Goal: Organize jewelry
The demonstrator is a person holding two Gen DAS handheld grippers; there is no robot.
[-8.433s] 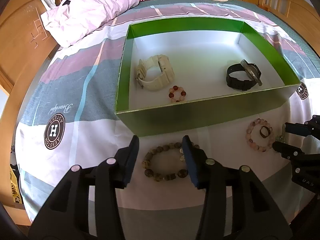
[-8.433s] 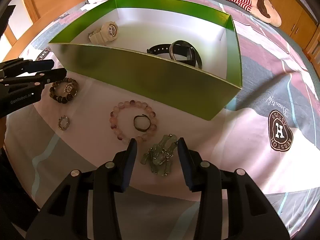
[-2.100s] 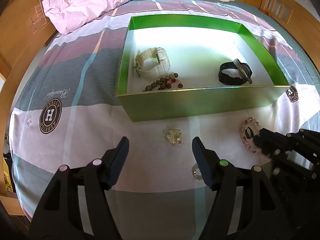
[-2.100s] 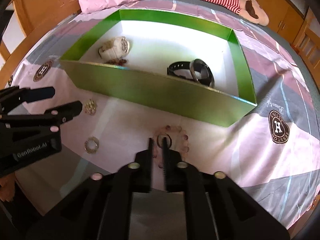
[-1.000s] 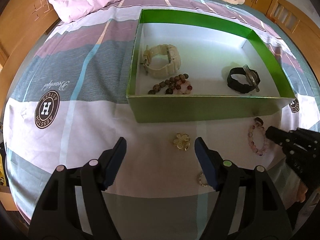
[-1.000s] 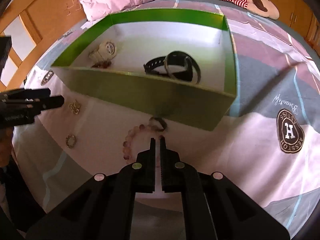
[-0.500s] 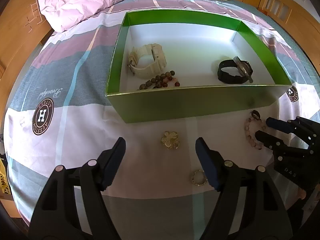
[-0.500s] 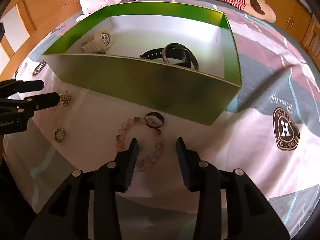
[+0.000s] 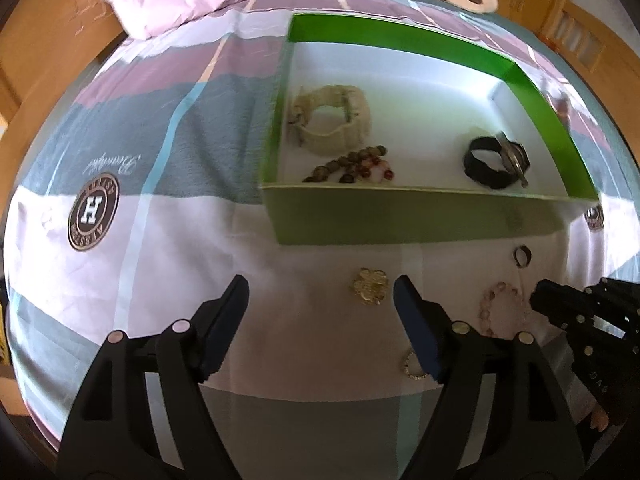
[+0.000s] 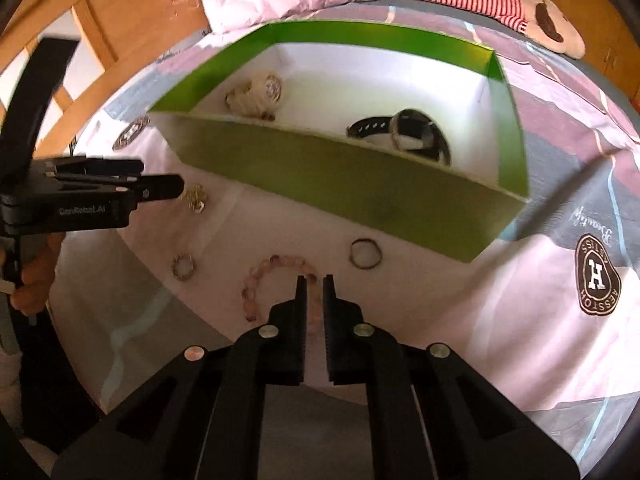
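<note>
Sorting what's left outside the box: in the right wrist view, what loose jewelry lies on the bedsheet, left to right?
Small sparkly ring → gold flower brooch → pink beaded bracelet → dark metal ring.

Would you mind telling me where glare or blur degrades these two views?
Left wrist view: the white floor of the green box is washed out by glare at the far side. Right wrist view: the left gripper and box edges are smeared by motion blur; both views bend strongly at the rim.
</note>
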